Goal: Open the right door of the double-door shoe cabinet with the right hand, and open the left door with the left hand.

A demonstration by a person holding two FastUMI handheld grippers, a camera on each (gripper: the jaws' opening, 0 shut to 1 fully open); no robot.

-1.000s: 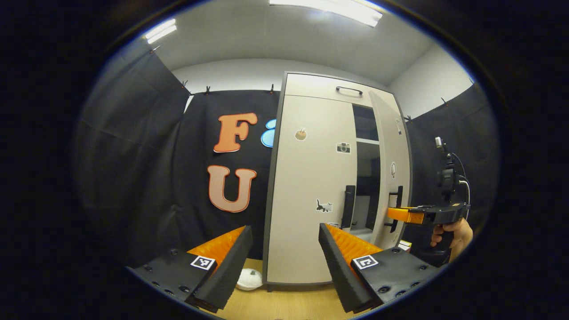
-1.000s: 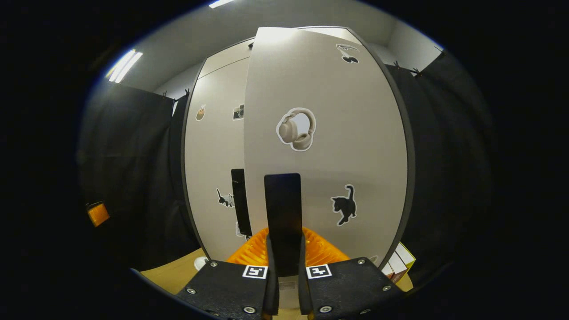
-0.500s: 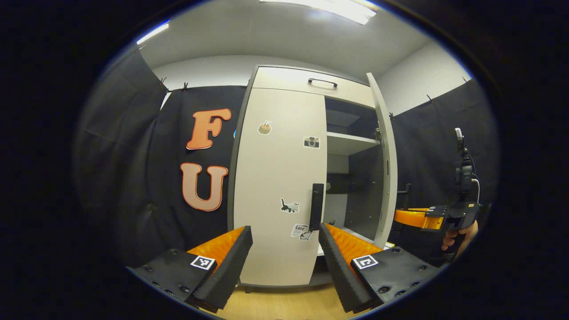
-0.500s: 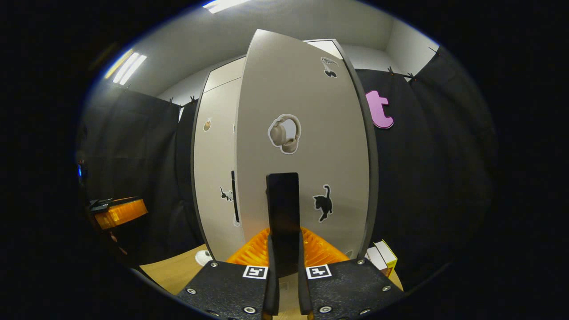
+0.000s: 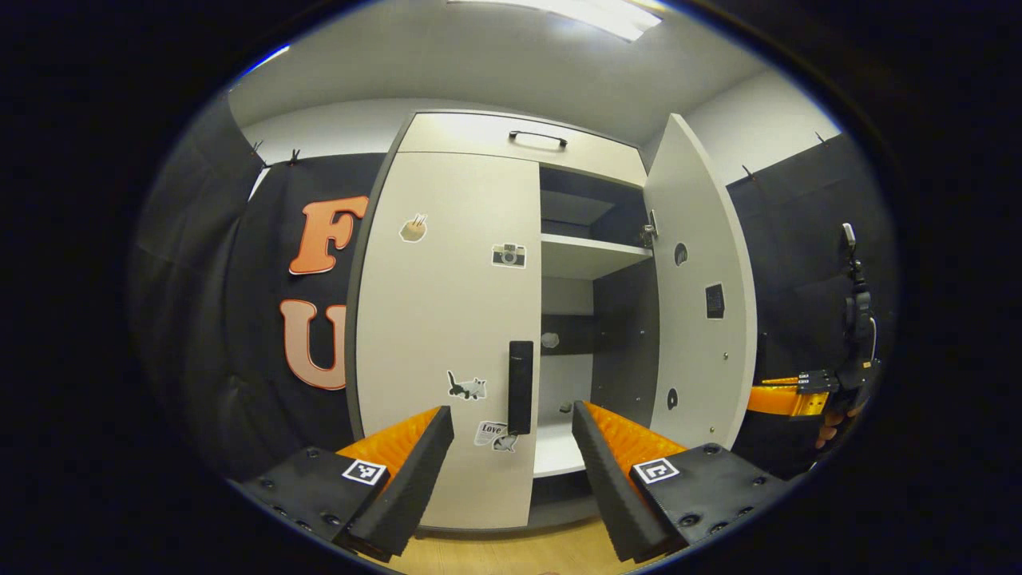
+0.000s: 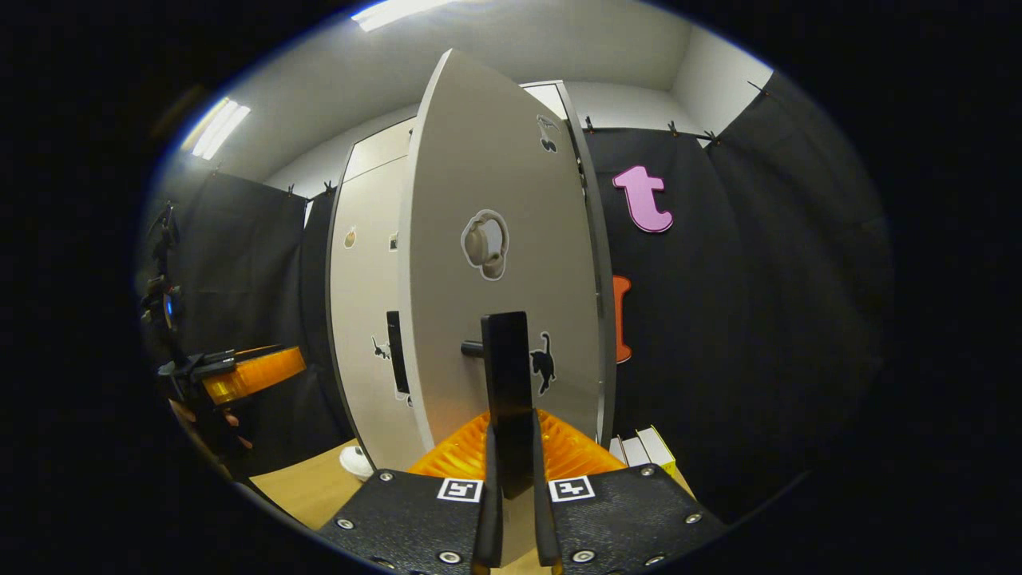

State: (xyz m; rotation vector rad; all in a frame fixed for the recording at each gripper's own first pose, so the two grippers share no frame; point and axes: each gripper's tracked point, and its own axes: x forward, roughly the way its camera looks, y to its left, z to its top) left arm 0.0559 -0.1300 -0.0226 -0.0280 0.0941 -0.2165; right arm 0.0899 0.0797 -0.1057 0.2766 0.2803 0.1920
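Right gripper view: the right gripper (image 6: 511, 511) has its fingers clamped on the black handle (image 6: 508, 375) of the right door (image 6: 495, 263) — swung wide at frame centre. Left gripper (image 5: 511, 471), fingers apart, faces the closed left door (image 5: 447, 319).

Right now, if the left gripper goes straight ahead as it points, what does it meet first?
Probably the black handle on the closed left door: it sits between the open left gripper fingers. Depth is unclear, so the gap can't be judged.
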